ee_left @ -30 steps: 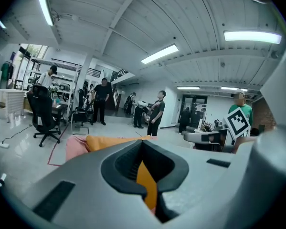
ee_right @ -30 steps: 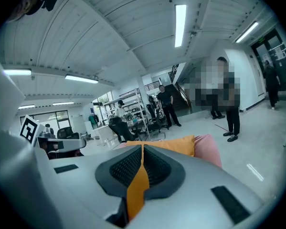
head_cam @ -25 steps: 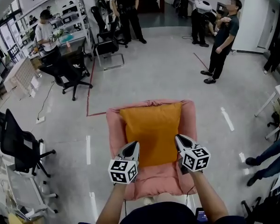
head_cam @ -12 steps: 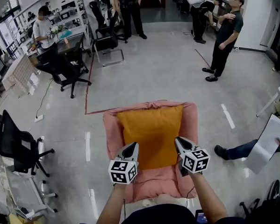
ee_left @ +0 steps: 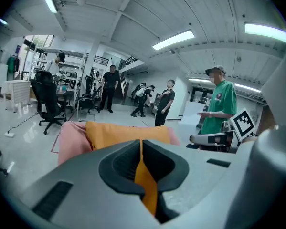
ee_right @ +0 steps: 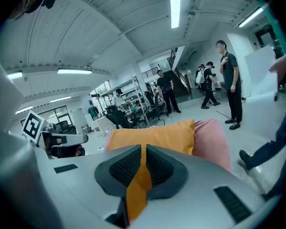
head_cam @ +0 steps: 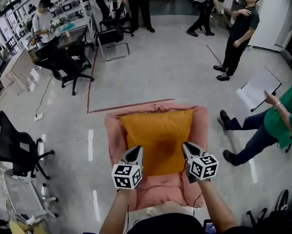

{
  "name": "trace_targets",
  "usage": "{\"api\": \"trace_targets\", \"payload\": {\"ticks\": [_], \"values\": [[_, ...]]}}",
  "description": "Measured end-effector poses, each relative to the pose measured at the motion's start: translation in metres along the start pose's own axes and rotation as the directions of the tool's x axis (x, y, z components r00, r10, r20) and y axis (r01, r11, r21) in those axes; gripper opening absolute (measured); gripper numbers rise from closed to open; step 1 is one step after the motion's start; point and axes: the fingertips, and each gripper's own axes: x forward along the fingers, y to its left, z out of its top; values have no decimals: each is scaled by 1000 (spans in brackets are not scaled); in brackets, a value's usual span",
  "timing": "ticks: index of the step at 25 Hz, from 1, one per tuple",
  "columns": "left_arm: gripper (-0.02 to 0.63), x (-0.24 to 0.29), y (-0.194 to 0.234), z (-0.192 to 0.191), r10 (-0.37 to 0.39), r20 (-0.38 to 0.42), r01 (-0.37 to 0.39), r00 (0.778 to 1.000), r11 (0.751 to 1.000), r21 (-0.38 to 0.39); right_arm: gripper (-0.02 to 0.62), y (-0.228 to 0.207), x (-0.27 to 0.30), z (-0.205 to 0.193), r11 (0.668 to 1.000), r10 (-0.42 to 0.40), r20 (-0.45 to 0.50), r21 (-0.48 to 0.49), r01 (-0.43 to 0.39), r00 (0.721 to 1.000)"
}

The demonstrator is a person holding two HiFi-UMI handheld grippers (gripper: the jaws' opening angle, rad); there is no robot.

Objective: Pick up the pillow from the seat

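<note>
Orange fabric fills the middle of the head view: the pillow (head_cam: 158, 138) rests on the pink seat (head_cam: 115, 140), with the pink cover showing round it on every side. The left gripper (head_cam: 135, 150) is at the pillow's near left edge and the right gripper (head_cam: 185, 146) at its near right edge, each with its marker cube toward the person. In both gripper views the jaws are pressed together with a fold of the orange cover pinched between the ribbed pads, so each gripper is clamped on the pillow. The seat stands on a glossy pale grey floor (head_cam: 160, 72) that mirrors the ceiling lights. A red tape line (head_cam: 131, 105) runs across the floor just behind the seat, then turns away toward the far wall. At the left stands a black office chair (head_cam: 16, 147). A second black chair (head_cam: 68, 65) stands farther off beside a table (head_cam: 72, 35), where a person in a white shirt (head_cam: 41, 21) sits. A white cable (head_cam: 47, 97) trails over the floor to a power strip (head_cam: 38, 116). At the right a person in a green top (head_cam: 284, 116) holds a sheet of white paper (head_cam: 259, 87), well apart from the seat. Farther back a person in dark clothes (head_cam: 239, 38) stands, and others stand near the far wall. The left gripper view shows a white beamed ceiling with long strip lights (ee_left: 174, 39).
</note>
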Motion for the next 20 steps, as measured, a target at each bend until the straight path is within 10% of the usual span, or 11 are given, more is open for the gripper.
{"api": "trace_targets", "payload": {"ticks": [20], "values": [[241, 50, 56, -26, 104, -68, -110, 992, 991, -78, 243, -43, 58, -23, 999, -38, -113, 17, 40, 993]]}}
